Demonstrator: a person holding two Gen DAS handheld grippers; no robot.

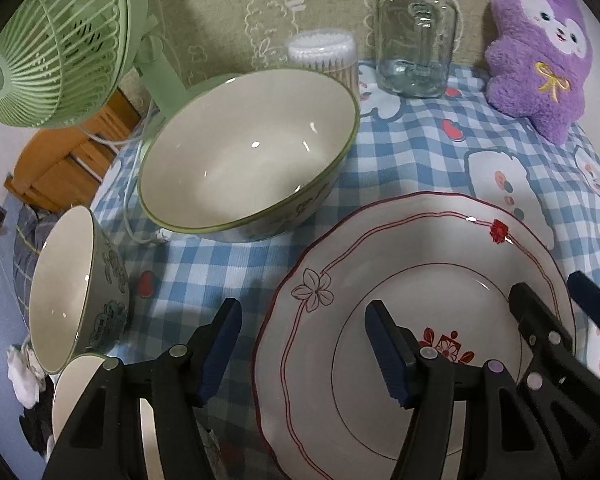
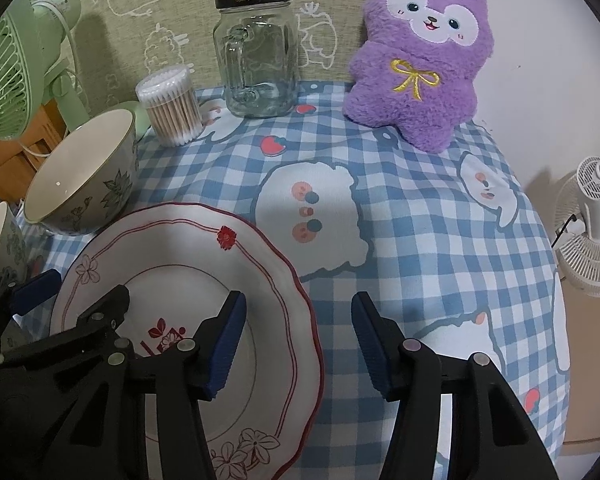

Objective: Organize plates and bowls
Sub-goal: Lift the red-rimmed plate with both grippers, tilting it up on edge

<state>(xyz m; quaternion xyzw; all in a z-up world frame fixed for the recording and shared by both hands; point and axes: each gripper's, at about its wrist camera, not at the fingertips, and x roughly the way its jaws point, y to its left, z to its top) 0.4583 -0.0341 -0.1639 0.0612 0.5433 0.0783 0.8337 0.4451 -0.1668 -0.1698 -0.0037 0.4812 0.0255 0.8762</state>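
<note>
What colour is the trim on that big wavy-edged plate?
Red: the plate is white with a red rim, thin red lines and flower motifs. It shows best in the right wrist view.

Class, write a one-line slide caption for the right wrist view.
Both open grippers, right and left, hover over a red-trimmed plate beside a bowl.

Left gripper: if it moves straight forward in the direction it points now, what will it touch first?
Probably the large bowl. The left gripper is open, its right finger over the plate rim. The line between its fingers crosses bare checkered tablecloth first. Its height above the table is unclear.
</note>
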